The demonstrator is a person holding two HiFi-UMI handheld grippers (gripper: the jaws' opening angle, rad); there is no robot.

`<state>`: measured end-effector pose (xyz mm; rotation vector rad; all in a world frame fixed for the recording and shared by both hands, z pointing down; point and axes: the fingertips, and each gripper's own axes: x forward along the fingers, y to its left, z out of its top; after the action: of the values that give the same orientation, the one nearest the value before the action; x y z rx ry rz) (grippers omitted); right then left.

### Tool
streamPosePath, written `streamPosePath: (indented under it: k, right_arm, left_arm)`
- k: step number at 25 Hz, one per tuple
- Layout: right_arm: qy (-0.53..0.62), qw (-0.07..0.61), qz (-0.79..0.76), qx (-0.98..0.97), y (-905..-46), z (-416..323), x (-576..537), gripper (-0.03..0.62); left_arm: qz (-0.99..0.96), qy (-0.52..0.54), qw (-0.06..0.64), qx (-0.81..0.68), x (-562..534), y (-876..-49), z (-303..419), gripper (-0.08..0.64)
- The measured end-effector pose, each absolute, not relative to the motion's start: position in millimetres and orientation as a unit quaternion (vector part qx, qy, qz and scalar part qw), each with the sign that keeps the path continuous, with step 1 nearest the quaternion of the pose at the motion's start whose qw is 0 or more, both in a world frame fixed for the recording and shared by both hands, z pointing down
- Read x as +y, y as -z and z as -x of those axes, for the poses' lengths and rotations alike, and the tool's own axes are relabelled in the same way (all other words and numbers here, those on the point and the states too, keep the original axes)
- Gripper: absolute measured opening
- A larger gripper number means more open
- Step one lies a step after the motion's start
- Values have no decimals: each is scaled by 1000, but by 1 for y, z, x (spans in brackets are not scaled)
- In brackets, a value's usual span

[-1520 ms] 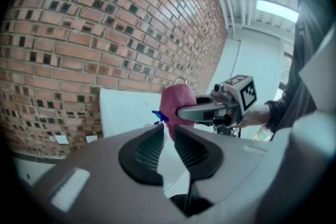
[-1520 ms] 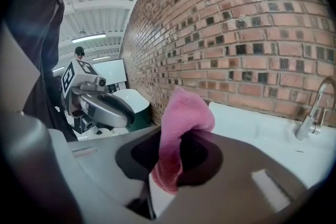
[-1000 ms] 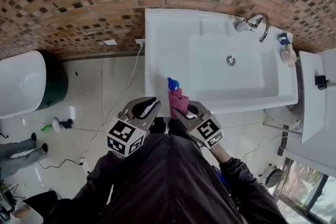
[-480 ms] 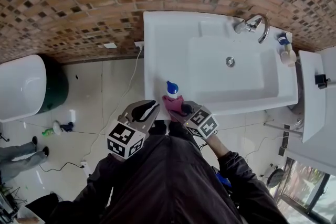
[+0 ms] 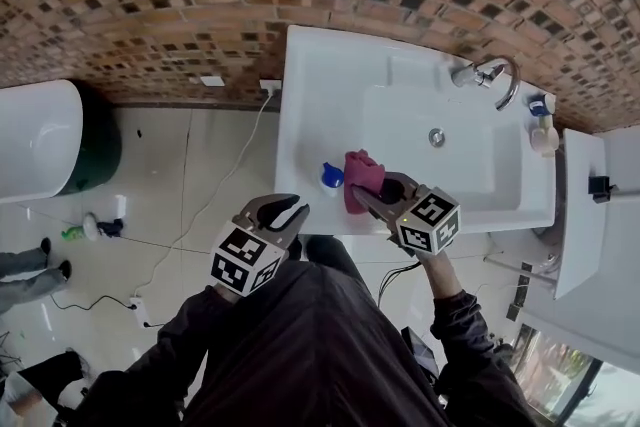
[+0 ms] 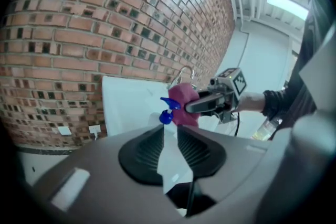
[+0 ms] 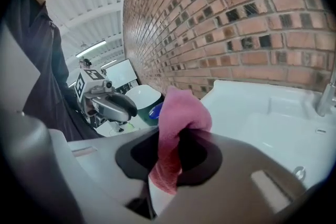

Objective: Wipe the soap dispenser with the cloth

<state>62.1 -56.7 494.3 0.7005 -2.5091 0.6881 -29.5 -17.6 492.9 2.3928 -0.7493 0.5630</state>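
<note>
Pink cloth (image 5: 361,173) is pinched in right tongs (image 5: 370,196); left tongs (image 5: 298,207), just opening, empty.

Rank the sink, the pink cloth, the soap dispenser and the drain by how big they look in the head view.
1. sink
2. pink cloth
3. soap dispenser, seen from above, mostly its blue pump
4. drain, only slightly smaller; the dispenser stands nearer the camera, so that pair is unsure

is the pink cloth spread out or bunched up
Bunched up. The cloth is pinched between the jaws of the right gripper and bulges above them as a folded wad.
</note>
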Motion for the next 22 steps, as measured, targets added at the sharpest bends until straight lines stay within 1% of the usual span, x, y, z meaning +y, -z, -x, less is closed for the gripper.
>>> streamPosePath:
  k: [5,7,10,12,14,16,18,22]
  right_arm:
    - [-292,251,-223,-896,-530,-47,-73,69]
    - [-311,268,-217,-886,-550,-47,-76,67]
    - [-332,302,-207,-869,-584,-49,-75,67]
    - [-337,319,-201,-863,-601,-48,-73,67]
    - [-332,337,-199,-858,-613,-46,-72,67]
    - [-318,360,-199,-854,-622,-45,-71,67]
    - [-298,382,-201,-852,-626,-44,-70,67]
    - [-233,416,-198,-857,-614,-36,-65,67]
  left_arm:
    - [-889,-223,291,-273,-13,-504,25,86]
    - [-886,-237,293,-269,-12,-513,22,115]
    - [-882,-253,299,-264,-17,-531,16,140]
    - [-881,-264,295,-258,-21,-540,8,173]
    - [-883,-276,289,-248,-24,-543,-3,209]
    - [-882,-286,285,-243,-26,-545,-13,230]
    - [-881,-297,275,-246,-30,-548,-22,283]
    - [-875,-306,264,-265,-42,-555,-29,326]
